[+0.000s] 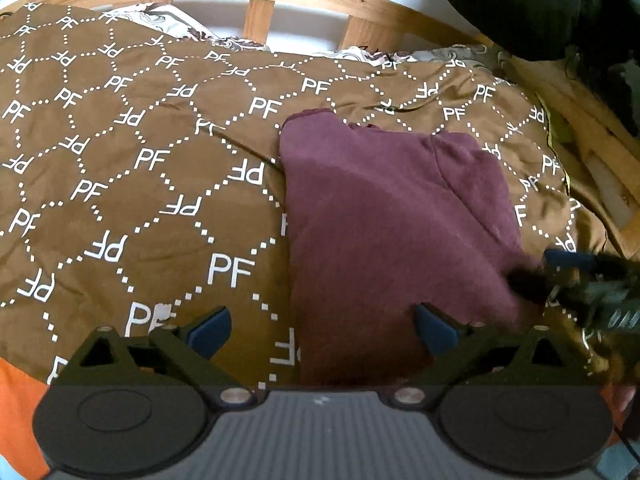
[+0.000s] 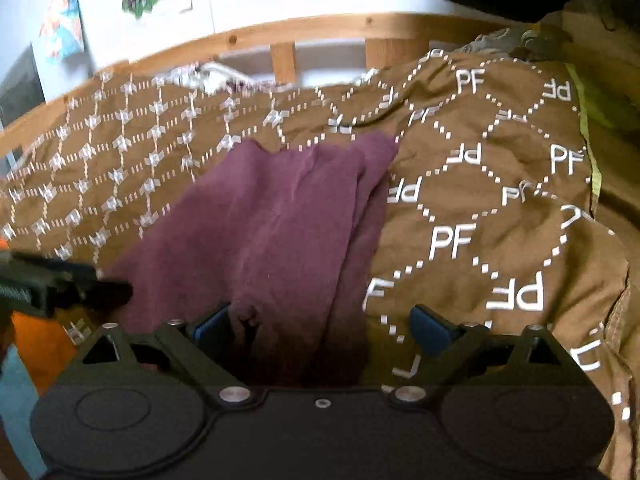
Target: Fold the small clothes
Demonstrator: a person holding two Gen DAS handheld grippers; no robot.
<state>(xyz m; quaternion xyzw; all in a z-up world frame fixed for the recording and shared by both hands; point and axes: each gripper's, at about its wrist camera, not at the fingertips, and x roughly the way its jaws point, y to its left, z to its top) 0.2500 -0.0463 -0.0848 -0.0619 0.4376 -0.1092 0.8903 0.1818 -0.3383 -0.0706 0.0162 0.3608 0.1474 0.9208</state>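
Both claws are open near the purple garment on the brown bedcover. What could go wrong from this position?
1. The left claw straddles the edge of the purple garment, so closing may also pinch the brown bedcover.
2. The right claw is above a bunched near edge, so it may grab several layers and spoil the fold.
3. The claws are close together and might collide.

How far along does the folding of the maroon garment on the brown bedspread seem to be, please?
Partly done, it seems: the maroon garment lies on the brown bedspread with one side layer already turned over. Nothing is in hand: the left gripper and right gripper both stand open at its near edge. Gripping that edge and making the final fold appear left.
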